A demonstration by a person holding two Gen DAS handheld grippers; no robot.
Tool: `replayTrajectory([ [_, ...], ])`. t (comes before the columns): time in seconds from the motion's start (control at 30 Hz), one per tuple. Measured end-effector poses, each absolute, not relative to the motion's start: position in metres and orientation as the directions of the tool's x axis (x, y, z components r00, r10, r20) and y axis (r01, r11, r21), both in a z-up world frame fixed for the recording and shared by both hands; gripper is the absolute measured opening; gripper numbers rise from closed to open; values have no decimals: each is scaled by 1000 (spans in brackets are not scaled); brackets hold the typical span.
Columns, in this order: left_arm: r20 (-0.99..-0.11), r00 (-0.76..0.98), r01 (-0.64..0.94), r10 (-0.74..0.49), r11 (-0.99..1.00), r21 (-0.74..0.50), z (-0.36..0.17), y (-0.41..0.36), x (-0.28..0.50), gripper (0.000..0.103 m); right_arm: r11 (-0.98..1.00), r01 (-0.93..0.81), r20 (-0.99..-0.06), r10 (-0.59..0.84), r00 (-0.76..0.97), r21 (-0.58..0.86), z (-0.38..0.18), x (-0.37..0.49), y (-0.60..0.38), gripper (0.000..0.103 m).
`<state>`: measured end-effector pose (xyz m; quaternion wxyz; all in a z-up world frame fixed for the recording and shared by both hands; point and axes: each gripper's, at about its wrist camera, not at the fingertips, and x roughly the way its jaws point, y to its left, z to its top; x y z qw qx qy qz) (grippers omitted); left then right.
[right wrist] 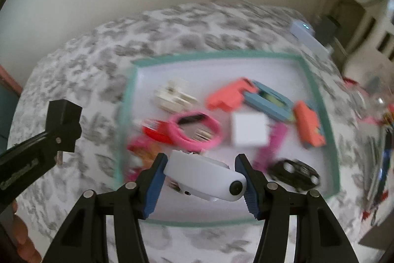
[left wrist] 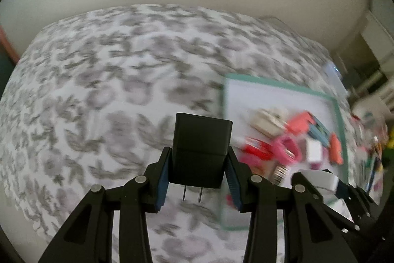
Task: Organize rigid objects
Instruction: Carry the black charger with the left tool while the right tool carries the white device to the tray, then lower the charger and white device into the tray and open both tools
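Grey floral bedding (left wrist: 98, 90) fills the left wrist view; the left gripper (left wrist: 198, 164) pinches a black plug adapter (left wrist: 200, 152), prongs toward the camera, beside a teal-rimmed tray (left wrist: 341, 120). From the right wrist, the right gripper (right wrist: 203, 179) clamps a white oblong device (right wrist: 204, 176) above the tray (right wrist: 322, 100) of blurred clutter.

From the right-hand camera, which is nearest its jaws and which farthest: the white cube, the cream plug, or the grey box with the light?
1. White cube, mid-tray, just beyond the jaws.
2. Cream plug, tray's upper left.
3. Grey box, outside the tray, far right.
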<state>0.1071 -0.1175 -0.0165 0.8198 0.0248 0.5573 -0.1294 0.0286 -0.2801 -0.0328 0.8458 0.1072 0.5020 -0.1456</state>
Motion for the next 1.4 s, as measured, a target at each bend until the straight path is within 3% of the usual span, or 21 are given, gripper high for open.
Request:
replayTrajectory([
  [0.37,-938,234,375,-255,914,-155,-37,-189,74,44,908,413,-915,-107,390,70,-60,4,-317,60],
  [0.67,-937,247,376,-246,916,-141,-42,-187,70,45,901,423,-915,-88,394,96,-67,-1,-325,61],
  [0.77,-939,258,349,-227,928,-129,-43,-175,70,59,899,425,-913,-85,400,102,-68,-2,-325,61],
  [0.9,-935,291,315,-204,943,-107,-42,-158,69,63,900,425,-909,-90,407,101,-70,-2,-325,61],
  [1.0,-928,319,305,-191,948,-90,-41,-148,66,82,900,424,-905,-93,416,102,-71,-4,-324,67],
  [1.27,-917,371,302,-148,953,-32,-47,-135,56,85,909,411,-892,-125,434,73,-69,-11,-315,75],
  [1.33,-916,375,298,-141,954,-25,-49,-131,55,86,911,406,-885,-125,448,76,-67,-14,-313,90],
  [1.37,-915,377,295,-142,955,-27,-49,-129,54,87,912,402,-882,-124,454,78,-66,-16,-312,91],
  [1.4,-913,381,290,-144,956,-29,-49,-127,53,95,914,399,-879,-124,460,79,-64,-17,-311,92],
])
